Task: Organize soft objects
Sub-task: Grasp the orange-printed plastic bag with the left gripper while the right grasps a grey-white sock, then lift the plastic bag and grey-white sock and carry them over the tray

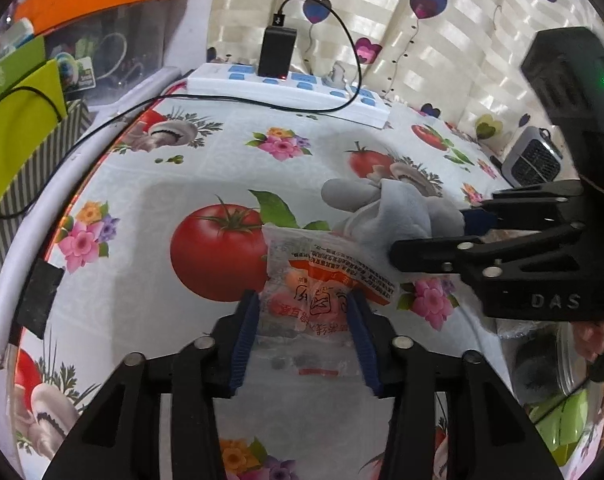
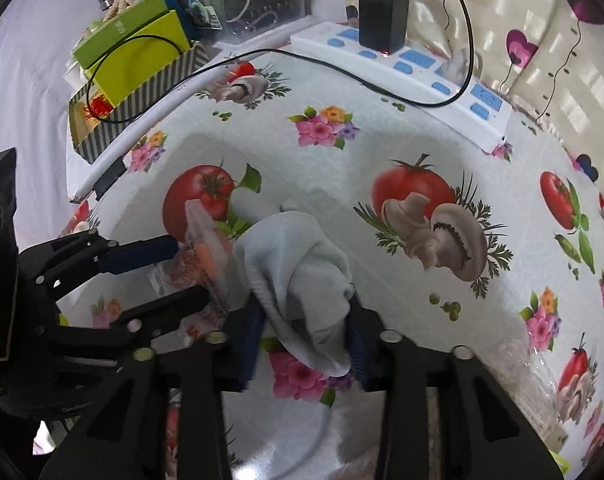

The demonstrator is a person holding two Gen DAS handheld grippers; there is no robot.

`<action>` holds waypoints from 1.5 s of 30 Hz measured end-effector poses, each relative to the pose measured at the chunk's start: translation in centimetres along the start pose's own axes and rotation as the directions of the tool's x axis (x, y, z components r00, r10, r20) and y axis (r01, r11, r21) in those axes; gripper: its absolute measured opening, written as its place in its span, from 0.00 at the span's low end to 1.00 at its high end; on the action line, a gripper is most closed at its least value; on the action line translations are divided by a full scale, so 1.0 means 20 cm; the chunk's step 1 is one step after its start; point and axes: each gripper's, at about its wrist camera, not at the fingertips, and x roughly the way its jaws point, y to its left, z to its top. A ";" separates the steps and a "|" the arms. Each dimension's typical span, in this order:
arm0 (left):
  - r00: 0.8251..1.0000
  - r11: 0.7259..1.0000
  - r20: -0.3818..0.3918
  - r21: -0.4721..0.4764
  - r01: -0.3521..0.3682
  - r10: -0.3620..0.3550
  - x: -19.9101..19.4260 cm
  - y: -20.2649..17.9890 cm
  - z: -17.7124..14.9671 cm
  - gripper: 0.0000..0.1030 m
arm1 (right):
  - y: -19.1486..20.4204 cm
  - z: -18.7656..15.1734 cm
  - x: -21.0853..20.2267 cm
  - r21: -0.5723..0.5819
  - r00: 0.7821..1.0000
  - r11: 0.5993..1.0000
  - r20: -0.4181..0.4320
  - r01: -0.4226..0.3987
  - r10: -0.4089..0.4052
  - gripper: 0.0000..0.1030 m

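Observation:
My left gripper [image 1: 303, 300] is shut on a clear plastic packet [image 1: 317, 280] with orange print, holding it above the patterned tablecloth [image 1: 182, 160]. My right gripper [image 2: 305, 312] is shut on a bunched pale grey sock [image 2: 302, 268]. In the left wrist view the right gripper [image 1: 433, 232] comes in from the right with the sock [image 1: 385, 204] just behind the packet. In the right wrist view the left gripper [image 2: 186, 272] comes in from the left with the packet [image 2: 206, 256] touching the sock's left side.
A white power strip [image 1: 294, 88] with a black charger [image 1: 276, 54] and a black cable [image 1: 102, 124] lies at the table's back. A striped box [image 2: 142, 104] with green cards stands at the left. A small grey heater [image 1: 535, 160] stands far right. A clear container [image 1: 541, 360] is at the right edge.

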 end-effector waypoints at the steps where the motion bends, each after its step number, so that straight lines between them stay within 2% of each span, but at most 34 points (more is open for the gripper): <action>1: 1.000 1.000 0.001 0.002 -0.009 0.009 0.00 -0.01 0.00 0.27 | 0.01 -0.01 -0.01 -0.006 1.000 1.000 0.004 0.004 -0.004 0.29; 5: 1.000 1.000 0.004 0.012 -0.009 0.009 -0.01 -0.04 -0.02 0.16 | 0.04 -0.04 -0.04 -0.015 1.000 1.000 0.014 0.004 -0.004 0.27; 13: 0.999 0.999 0.041 -0.037 -0.002 0.004 -0.15 -0.06 -0.09 0.14 | 0.02 -0.13 -0.27 0.030 0.993 0.999 0.117 -0.018 0.015 0.26; 18: 0.995 0.998 0.098 -0.065 0.019 -0.013 -0.34 -0.08 -0.15 0.14 | 0.06 -0.26 -0.49 0.048 0.975 0.998 0.218 -0.043 0.031 0.26; 23: 0.990 0.997 0.138 -0.069 0.037 -0.028 -0.51 -0.15 -0.24 0.14 | 0.13 -0.49 -0.70 0.062 0.946 0.996 0.321 -0.057 0.034 0.26; 31: 0.981 0.998 0.187 -0.033 0.060 -0.052 -0.74 -0.32 -0.40 0.14 | 0.19 -0.88 -0.91 0.120 0.905 0.989 0.424 -0.088 0.030 0.26; 38: 0.972 0.995 0.212 0.020 0.095 -0.097 -0.88 -0.48 -0.50 0.14 | 0.17 -1.14 -1.00 0.195 0.881 0.976 0.472 -0.102 -0.002 0.26; 45: 0.967 0.990 0.217 0.071 0.123 -0.136 -0.94 -0.60 -0.54 0.14 | 0.10 -1.31 -1.09 0.266 0.862 0.959 0.505 -0.099 -0.051 0.27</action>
